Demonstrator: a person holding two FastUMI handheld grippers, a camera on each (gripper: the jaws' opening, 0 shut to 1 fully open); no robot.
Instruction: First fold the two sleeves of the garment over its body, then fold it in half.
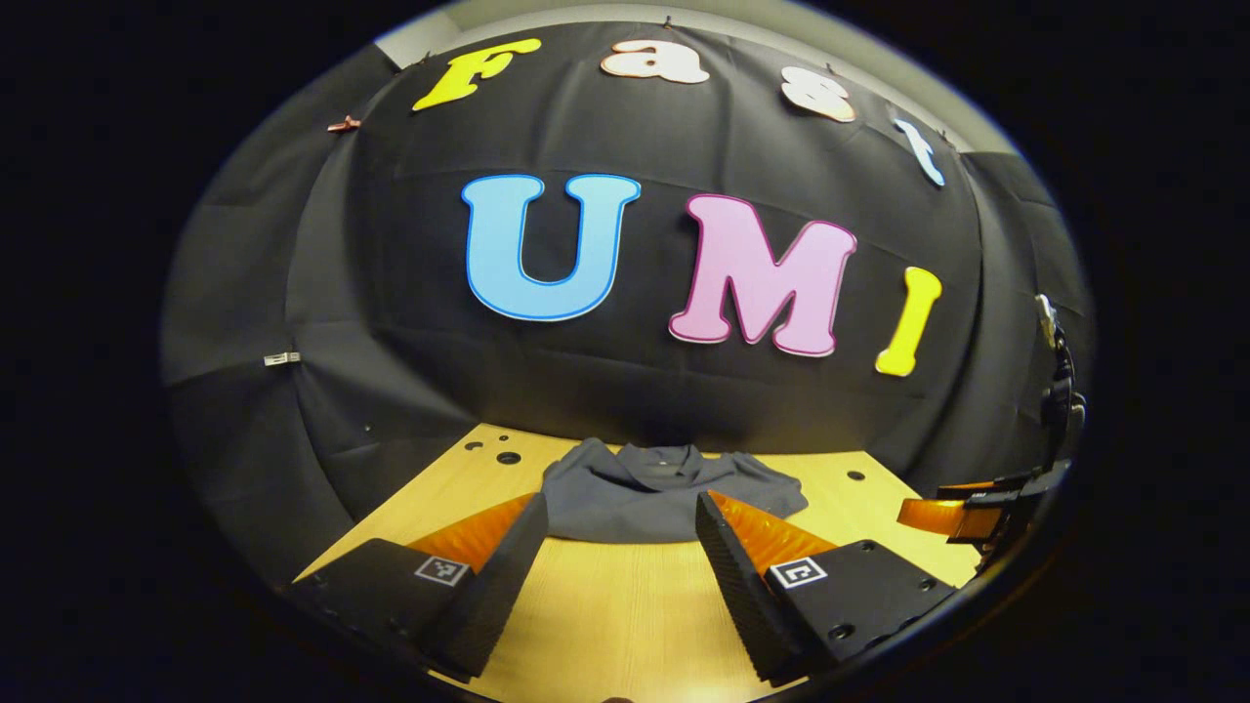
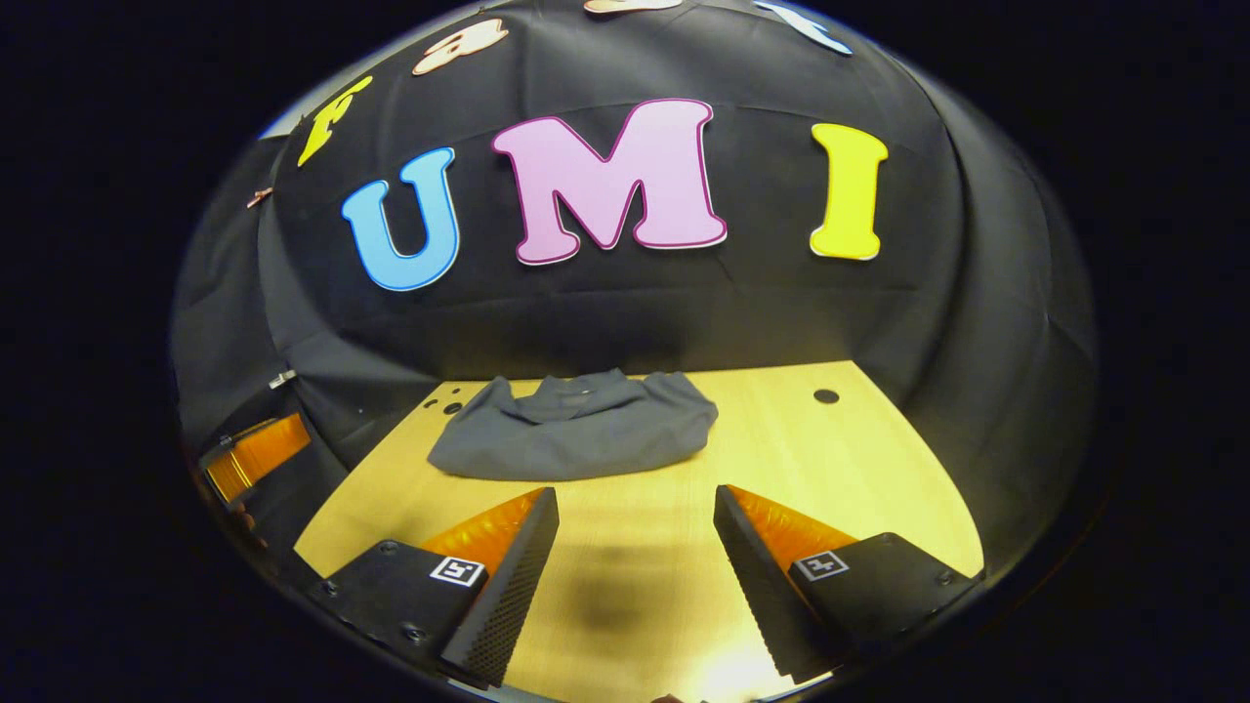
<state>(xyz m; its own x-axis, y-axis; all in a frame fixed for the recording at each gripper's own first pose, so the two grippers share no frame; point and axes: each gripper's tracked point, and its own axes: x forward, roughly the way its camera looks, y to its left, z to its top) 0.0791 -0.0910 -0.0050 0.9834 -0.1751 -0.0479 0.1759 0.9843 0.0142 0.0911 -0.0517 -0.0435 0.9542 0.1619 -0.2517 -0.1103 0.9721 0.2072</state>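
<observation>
soft grey garment (image 1: 664, 498) lies bunched, seemingly folded, on wooden table (image 1: 625, 605); both claws gape empty.

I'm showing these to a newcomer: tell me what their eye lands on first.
First, the dark grey garment, lying bunched at the far side of the wooden table, near the black cloth wall. Next, the open left gripper and open right gripper, each held above bare wood short of the garment.

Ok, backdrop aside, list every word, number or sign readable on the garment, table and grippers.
No readable text.
left gripper: two square coded markers, patterns, not words.
right gripper: two like marker squares.
garment: no print to be made out.
table: no writing.
</observation>
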